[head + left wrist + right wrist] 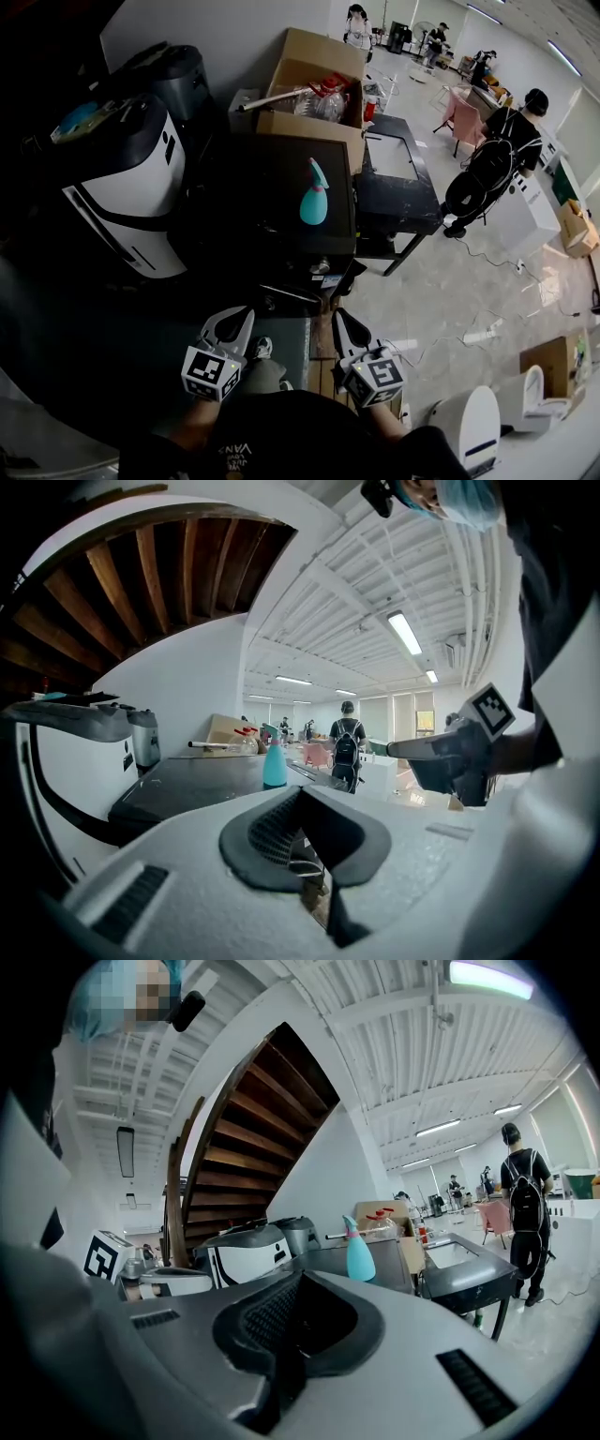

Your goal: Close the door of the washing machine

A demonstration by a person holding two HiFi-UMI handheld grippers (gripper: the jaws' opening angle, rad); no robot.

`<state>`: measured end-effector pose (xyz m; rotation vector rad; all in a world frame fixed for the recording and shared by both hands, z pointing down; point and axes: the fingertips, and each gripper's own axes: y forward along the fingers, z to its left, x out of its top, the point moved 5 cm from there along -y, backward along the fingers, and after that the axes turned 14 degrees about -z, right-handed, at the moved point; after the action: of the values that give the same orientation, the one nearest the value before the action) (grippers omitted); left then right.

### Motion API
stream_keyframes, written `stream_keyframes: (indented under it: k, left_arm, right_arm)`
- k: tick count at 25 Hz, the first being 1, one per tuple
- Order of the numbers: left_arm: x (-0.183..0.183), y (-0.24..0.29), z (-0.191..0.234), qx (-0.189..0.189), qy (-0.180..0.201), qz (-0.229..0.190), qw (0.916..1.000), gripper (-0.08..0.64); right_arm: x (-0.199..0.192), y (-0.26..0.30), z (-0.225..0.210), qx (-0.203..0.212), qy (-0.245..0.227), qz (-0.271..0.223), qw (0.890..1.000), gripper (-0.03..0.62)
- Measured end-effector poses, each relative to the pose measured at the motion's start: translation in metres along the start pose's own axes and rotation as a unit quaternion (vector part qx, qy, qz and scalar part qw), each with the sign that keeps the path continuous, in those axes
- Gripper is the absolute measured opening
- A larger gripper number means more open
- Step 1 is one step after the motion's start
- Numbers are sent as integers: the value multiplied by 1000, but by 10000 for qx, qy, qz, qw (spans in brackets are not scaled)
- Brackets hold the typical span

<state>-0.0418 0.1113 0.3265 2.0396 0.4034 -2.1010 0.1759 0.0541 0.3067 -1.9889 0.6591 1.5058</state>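
A dark-topped machine (272,220) stands in front of me, with a teal spray bottle (313,194) upright on its top. Its front is in shadow, and I cannot make out a door. The bottle (274,766) and the dark top (187,785) also show in the left gripper view, and the same bottle (358,1252) shows in the right gripper view. My left gripper (239,321) and right gripper (343,324) are side by side close to my body, short of the machine. Both are shut with nothing between the jaws, as both gripper views confirm.
A white-and-black appliance (122,178) stands left of the machine, and an open cardboard box (314,89) behind it. A black cart with a white tray (398,173) is on the right. A person with a backpack (492,159) stands beyond. A power strip (483,335) lies on the floor.
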Motion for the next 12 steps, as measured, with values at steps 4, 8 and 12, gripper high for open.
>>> stream_keyframes:
  k: [4, 8, 12]
  left_arm:
    - [-2, 1, -2, 10, 41, 41, 10000, 9]
    - [-4, 3, -3, 17, 28, 42, 10000, 9]
    - [-8, 4, -3, 61, -23, 86, 9999, 9]
  right_arm:
    - [-2, -1, -1, -11, 25, -3, 10000, -2]
    - [-5, -3, -3, -8, 30, 39, 10000, -2]
    - [-5, -1, -6, -17, 55, 51, 10000, -2]
